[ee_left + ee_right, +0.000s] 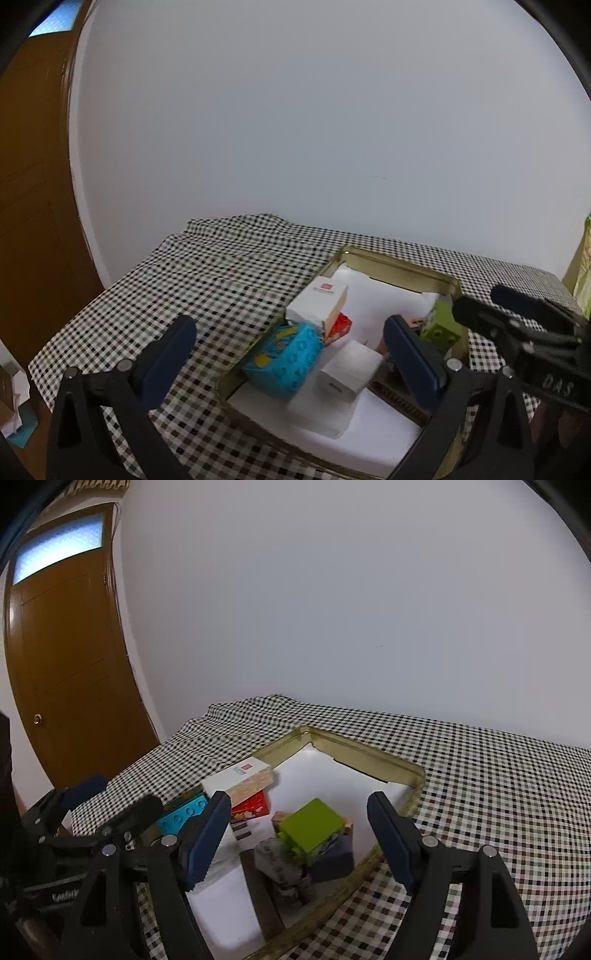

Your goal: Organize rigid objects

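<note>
A shallow gold-coloured metal tray (402, 266) with a white paper lining lies on the desk, which is covered by a black-and-white checked cloth (207, 273). The rigid things sit gathered in the tray's near half. A turquoise plastic building block (286, 360) with round studs and yellow patches leans against the tray's left wall, tilted. Just beside it, on the right, lies a white cube-shaped charger plug (351, 369), resting on a folded white sheet. Behind these, a white rectangular carton (319, 302) with a small red square on its top lies slanted across a red printed box (340, 326), touching it. Toward the tray's right wall, an olive-green plastic block (310, 829) with studs on its side sits on top of a dark purple block (334, 858), and a grey rough-textured lump (280, 864), blurred, lies against them at the front. A dark brown flat strip (262, 897) runs along the lining toward the near rim.

The left tool (291, 350) hangs above the tray's left part, its blue-padded jaws spread wide and released, nothing pressed between them. The right tool (297, 834) hovers above the green block with jaws likewise apart and gripping nothing
</note>
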The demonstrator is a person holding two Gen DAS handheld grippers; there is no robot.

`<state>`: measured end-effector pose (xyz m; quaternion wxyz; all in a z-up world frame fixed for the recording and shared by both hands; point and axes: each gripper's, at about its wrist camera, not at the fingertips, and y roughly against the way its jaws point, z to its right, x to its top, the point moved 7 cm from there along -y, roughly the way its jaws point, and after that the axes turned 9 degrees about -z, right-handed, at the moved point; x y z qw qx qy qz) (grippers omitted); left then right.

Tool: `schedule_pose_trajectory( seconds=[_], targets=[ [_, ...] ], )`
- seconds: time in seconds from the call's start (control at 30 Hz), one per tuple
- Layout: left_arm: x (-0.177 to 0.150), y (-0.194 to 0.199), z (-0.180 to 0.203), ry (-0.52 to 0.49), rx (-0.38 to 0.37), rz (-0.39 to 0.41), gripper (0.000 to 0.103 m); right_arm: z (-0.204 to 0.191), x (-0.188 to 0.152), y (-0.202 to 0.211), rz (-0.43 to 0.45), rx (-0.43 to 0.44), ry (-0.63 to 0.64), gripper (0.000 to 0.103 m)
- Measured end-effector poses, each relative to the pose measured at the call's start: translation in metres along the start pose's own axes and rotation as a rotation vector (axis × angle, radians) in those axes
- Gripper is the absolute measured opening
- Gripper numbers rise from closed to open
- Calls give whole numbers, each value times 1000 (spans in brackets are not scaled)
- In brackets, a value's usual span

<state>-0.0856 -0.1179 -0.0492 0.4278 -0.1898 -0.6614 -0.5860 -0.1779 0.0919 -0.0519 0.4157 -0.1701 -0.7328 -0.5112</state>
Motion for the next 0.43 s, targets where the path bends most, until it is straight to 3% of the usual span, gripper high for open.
schedule_pose_trajectory(
  seconds=[0.43],
  targets=[
    [-1, 4, 0, -18, 31, 25, 103, -9, -8, -2, -15, 13, 12, 78]
  ],
)
